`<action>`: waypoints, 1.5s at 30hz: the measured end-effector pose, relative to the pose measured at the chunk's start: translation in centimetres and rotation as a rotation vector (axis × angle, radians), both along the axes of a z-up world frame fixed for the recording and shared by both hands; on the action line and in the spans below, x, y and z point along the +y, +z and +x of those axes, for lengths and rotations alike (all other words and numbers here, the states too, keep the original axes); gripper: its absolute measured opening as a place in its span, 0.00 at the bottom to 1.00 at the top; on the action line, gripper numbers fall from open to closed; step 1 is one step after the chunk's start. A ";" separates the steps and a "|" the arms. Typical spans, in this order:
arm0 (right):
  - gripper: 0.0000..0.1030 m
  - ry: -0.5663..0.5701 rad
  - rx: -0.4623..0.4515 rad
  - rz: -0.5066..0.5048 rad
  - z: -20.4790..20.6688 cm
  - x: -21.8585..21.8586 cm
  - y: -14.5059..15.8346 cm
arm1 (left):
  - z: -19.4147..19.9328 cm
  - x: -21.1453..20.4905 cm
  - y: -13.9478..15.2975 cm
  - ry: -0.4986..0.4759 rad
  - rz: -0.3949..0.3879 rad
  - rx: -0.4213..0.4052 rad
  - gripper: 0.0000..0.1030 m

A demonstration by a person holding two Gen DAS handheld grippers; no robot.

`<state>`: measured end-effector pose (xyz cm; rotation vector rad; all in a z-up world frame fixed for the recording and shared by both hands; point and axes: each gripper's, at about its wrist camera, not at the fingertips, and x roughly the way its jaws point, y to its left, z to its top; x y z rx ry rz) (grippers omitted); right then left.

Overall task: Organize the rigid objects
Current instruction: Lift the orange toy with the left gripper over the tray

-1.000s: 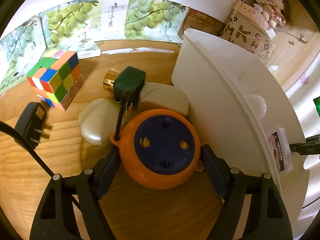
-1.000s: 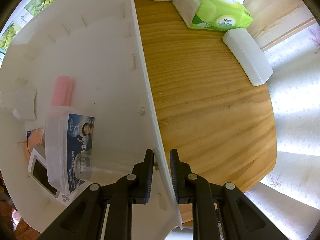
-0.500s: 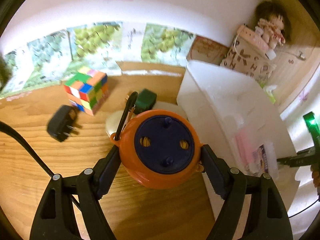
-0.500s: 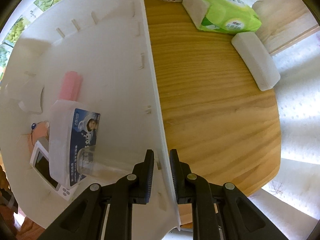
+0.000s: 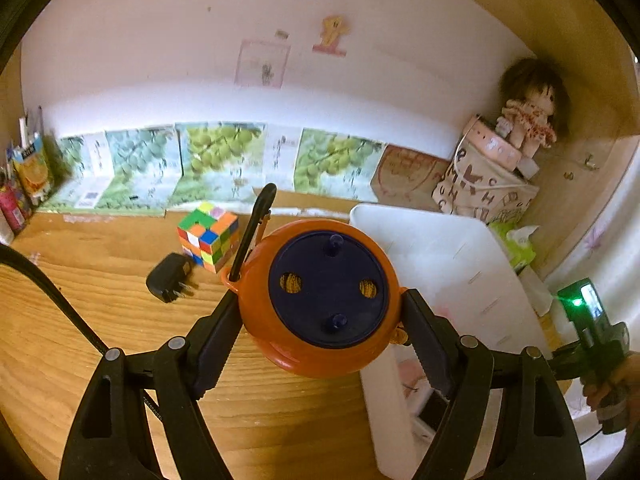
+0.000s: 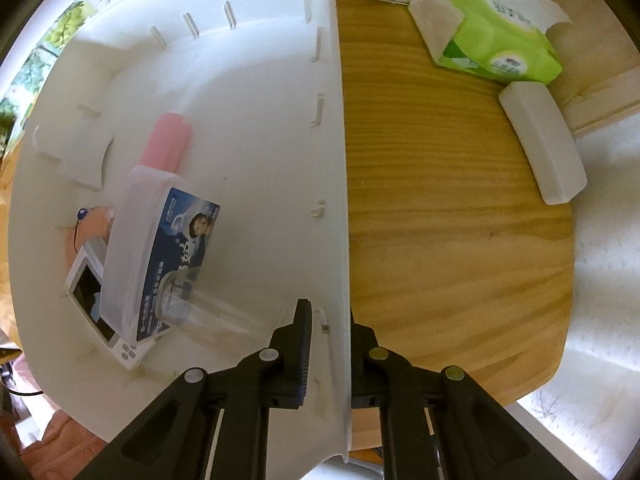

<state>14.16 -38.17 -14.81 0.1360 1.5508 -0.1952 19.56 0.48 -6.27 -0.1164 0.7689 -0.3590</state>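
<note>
My left gripper (image 5: 320,314) is shut on an orange ball-shaped toy (image 5: 324,300) with a dark blue round base, held in the air above the wooden table (image 5: 100,340). Just right of it stands the white bin (image 5: 440,248). My right gripper (image 6: 326,328) points straight down, its jaws closing tight on the white bin's right wall (image 6: 336,200), one finger inside and one outside. Inside the bin lie a clear box with a blue label (image 6: 160,260), a pink tube (image 6: 168,140), a small white device (image 6: 96,304) and a clear tube (image 6: 216,312).
A colour cube (image 5: 208,240) and a black plug adapter (image 5: 166,278) sit on the table left of the toy. A green tissue pack (image 6: 492,32) and a white case (image 6: 544,140) lie right of the bin. A doll (image 5: 528,120) on a lettered bag (image 5: 480,188) stands behind.
My left gripper has risen with the orange toy and tilted up, so the table objects dropped away below. The right gripper stayed on the bin wall and pinched a little tighter.
</note>
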 end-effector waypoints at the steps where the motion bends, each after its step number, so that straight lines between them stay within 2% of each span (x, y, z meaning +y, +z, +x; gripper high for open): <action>1: 0.11 0.010 -0.001 0.005 0.0 -0.1 0.0 | -0.3 -0.2 0.4 0.002 -0.003 -0.009 0.79; 8: 0.11 0.066 -0.005 0.025 0.2 0.4 -0.1 | -2.3 -2.6 2.7 -0.017 -0.017 -0.061 0.79; 17: 0.11 0.162 -0.007 0.028 0.1 1.5 -0.1 | -4.1 -7.2 3.3 -0.071 -0.025 -0.076 0.79; 21: 0.09 0.199 -0.010 0.025 0.0 2.2 -0.1 | -4.5 -9.4 3.0 -0.099 -0.041 -0.057 0.79; 25: 0.07 0.213 -0.007 0.033 0.1 2.1 -0.4 | -4.6 -11.7 2.3 -0.103 0.002 -0.040 0.79; 27: 0.07 0.224 -0.007 0.039 0.1 2.1 -0.5 | -4.5 -12.6 1.9 -0.104 0.000 -0.029 0.79; 39: 0.08 0.332 -0.023 0.057 -1.7 2.4 -1.0 | -3.0 -16.0 -0.1 -0.077 -0.013 0.065 0.80; 45: 0.08 0.343 -0.023 0.046 -1.5 2.8 -0.8 | -2.7 -16.4 -0.6 -0.062 -0.019 0.090 0.80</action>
